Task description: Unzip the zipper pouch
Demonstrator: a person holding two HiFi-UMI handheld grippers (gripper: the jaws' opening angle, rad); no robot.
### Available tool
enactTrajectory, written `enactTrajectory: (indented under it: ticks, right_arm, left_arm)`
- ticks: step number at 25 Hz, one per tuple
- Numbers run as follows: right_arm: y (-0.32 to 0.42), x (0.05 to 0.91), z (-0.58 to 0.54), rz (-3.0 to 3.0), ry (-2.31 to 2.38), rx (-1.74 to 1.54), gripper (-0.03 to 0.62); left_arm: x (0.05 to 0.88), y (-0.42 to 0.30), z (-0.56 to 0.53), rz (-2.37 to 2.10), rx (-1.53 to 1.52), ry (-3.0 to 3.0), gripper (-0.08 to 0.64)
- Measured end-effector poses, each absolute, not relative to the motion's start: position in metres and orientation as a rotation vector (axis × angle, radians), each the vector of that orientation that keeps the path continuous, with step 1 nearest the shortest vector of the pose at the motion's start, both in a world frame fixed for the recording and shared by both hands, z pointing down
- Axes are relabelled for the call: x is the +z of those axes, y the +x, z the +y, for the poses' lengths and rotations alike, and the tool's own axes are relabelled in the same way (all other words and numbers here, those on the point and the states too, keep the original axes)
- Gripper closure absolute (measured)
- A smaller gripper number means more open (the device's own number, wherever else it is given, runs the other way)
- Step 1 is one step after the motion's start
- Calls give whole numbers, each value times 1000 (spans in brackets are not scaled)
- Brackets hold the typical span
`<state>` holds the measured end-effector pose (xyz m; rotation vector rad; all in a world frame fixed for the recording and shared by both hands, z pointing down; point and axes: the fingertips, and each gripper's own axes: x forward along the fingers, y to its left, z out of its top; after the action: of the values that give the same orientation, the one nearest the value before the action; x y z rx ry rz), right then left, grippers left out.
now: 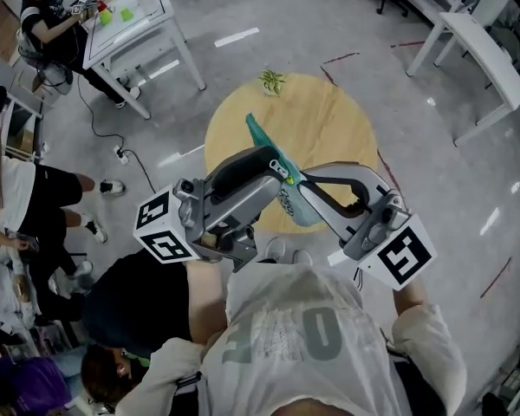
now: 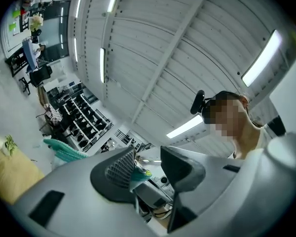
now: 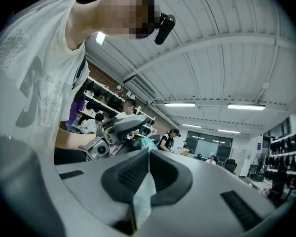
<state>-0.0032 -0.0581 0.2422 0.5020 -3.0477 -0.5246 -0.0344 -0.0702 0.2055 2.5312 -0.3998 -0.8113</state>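
Note:
A teal zipper pouch (image 1: 266, 143) hangs in the air over the round wooden table (image 1: 329, 128), slanting up and to the left. My right gripper (image 1: 302, 184) comes in from the right and is shut on the pouch's lower end; in the right gripper view a strip of the teal fabric (image 3: 144, 196) is pinched between its pads. My left gripper (image 1: 282, 170) meets it from the left. In the left gripper view its jaws (image 2: 148, 151) stand apart, a small teal and metal tab (image 2: 139, 173) lies beside the left pad, and the rest of the pouch (image 2: 64, 151) sticks out beyond.
A small potted plant (image 1: 271, 81) stands at the table's far edge. White desks stand at the back left (image 1: 130, 16) and back right (image 1: 477, 50). People are at the left, and one is crouched close by my left side (image 1: 126, 306).

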Motion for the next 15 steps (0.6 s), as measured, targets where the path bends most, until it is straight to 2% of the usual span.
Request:
enactTrajectory:
  ticks: [9, 15]
  right_arm:
    - [-2, 249, -60, -3023, 541, -525, 558]
    - [-6, 259, -64, -2968, 609, -484, 555]
  left_arm:
    - [219, -30, -77, -497, -734, 2540, 527]
    - [225, -32, -87, -701, -644, 2555, 534]
